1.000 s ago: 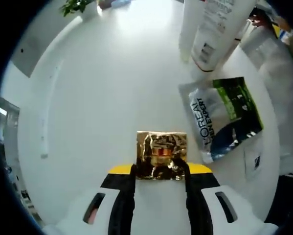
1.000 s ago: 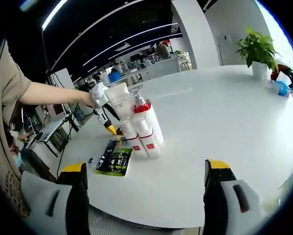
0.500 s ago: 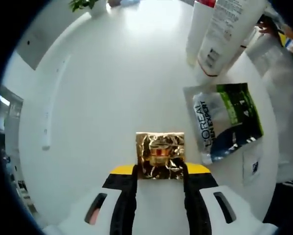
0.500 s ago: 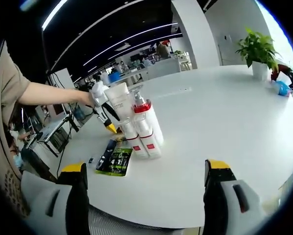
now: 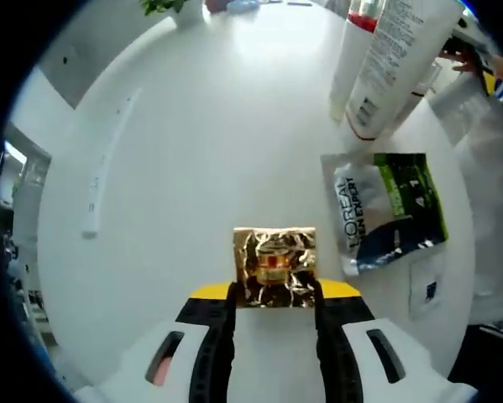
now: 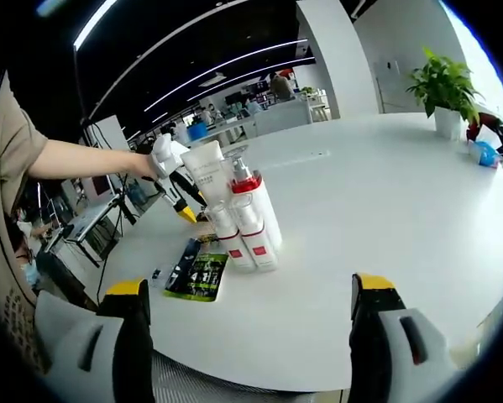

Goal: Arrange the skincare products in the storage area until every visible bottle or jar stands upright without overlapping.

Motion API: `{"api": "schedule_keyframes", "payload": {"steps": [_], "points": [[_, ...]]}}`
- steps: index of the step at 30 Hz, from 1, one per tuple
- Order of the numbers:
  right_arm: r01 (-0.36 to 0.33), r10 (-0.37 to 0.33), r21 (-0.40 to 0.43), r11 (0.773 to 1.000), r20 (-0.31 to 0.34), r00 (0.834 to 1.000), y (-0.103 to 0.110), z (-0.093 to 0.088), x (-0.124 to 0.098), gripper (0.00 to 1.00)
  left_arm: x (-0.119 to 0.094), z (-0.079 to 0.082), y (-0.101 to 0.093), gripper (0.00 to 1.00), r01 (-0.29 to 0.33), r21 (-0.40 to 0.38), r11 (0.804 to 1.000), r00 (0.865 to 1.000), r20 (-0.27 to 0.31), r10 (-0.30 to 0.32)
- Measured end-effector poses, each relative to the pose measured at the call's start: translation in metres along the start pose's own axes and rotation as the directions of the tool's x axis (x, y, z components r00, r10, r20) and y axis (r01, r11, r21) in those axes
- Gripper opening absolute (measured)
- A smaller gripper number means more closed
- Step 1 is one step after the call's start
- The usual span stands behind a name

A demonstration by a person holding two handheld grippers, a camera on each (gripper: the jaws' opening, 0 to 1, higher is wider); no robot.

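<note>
The left gripper [image 5: 275, 290] clamps a gold foil sachet [image 5: 275, 267] over the white table [image 5: 192, 151]. The right gripper [image 6: 244, 315] hangs with jaws wide and empty; the upright bottles [image 6: 238, 220] stand at 12 o'clock (a green sachet [image 6: 197, 273] lies flat beside them).

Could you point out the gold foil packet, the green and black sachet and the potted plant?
gold foil packet [image 5: 275, 267], left gripper view, crinkled front.
green and black sachet [image 5: 389, 210], left gripper view, printed face.
potted plant [image 6: 441, 81], right gripper view, leaves.

left gripper view looks steeply down, close; right gripper view faces level across; both share the bottles [image 5: 385, 67] [image 6: 234, 220].
</note>
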State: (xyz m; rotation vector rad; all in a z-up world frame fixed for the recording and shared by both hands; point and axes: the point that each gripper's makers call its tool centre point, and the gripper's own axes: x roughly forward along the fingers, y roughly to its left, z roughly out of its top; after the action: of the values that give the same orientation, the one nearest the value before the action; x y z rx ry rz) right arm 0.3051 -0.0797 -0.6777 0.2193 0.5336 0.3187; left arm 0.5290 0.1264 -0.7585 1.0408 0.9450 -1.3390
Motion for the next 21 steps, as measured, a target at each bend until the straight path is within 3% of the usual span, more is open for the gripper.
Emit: {"api": "schedule_keyframes", "payload": {"steps": [14,21], "points": [[-0.010,0.010,-0.018,1.000,-0.003,1.000,0.003,0.000,0.000,0.99,-0.014,-0.010,-0.010,0.34,-0.046,-0.111,0.993,0.999,0.021,0.048],[-0.016,0.016,-0.024,1.000,-0.004,1.000,0.005,0.000,0.000,0.99,-0.019,-0.022,-0.013,0.33,-0.086,-0.301,0.950,0.995,0.027,0.099]]}}
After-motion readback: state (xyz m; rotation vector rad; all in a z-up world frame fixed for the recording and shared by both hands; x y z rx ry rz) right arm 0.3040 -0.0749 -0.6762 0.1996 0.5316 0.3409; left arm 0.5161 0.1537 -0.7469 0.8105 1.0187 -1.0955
